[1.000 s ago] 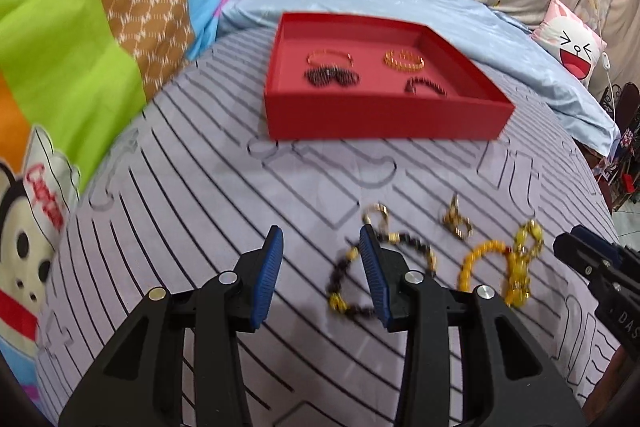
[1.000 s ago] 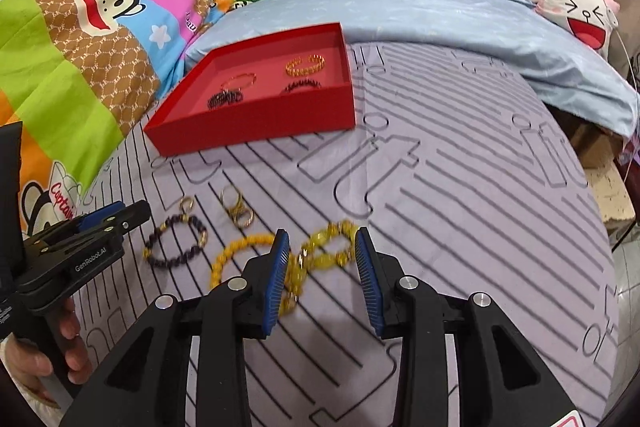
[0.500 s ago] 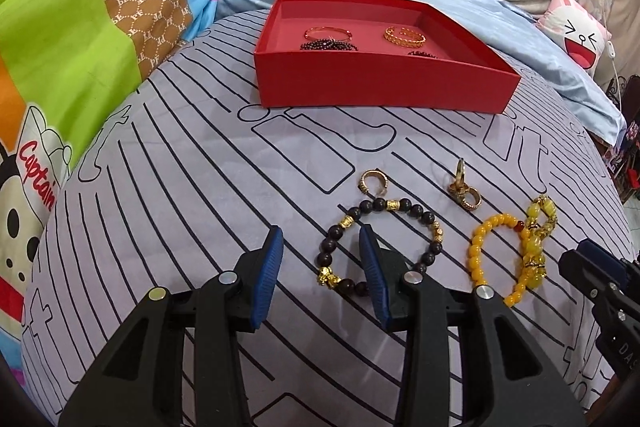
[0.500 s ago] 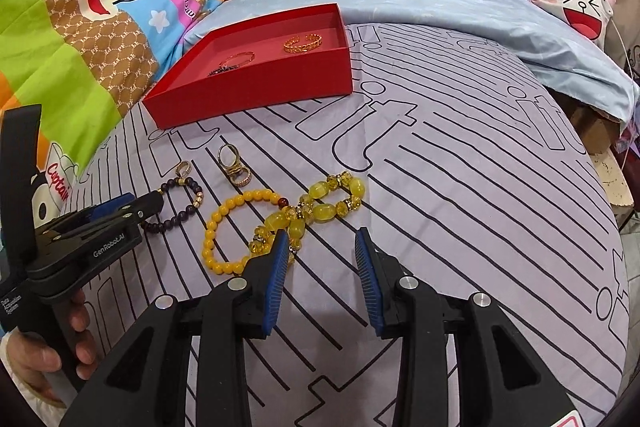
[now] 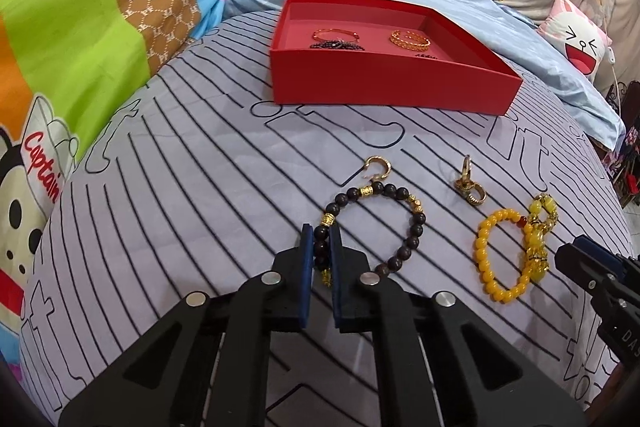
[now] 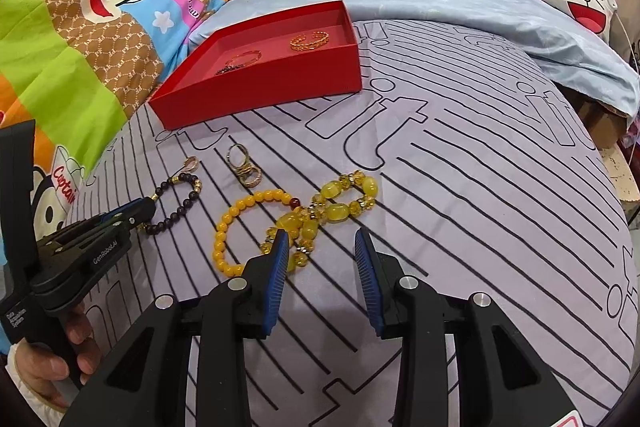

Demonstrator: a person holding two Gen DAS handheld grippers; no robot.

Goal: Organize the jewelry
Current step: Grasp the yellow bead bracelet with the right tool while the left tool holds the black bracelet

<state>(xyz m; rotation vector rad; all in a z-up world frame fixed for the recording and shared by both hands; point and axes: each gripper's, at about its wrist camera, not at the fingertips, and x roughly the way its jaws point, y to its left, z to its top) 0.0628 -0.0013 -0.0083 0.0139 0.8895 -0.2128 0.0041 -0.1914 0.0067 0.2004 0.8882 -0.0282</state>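
The left gripper [image 5: 320,247] has its jaws pinched on the near-left arc of the dark beaded bracelet [image 5: 400,223], which lies flat on the bed [image 5: 200,187]; the red tray [image 5: 392,83] stands straight ahead, beyond it. The right gripper [image 6: 320,247] hovers with jaws apart just short of the two yellow bead bracelets [image 6: 304,215]. One gold hook [image 5: 376,167] and one cluster of rings [image 5: 470,187] lie between; the tray shows at least three pieces.

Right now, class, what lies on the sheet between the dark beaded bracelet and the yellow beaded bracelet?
A cluster of gold rings lies slightly behind the gap between the dark beaded bracelet and the yellow beaded bracelet; both views show it.
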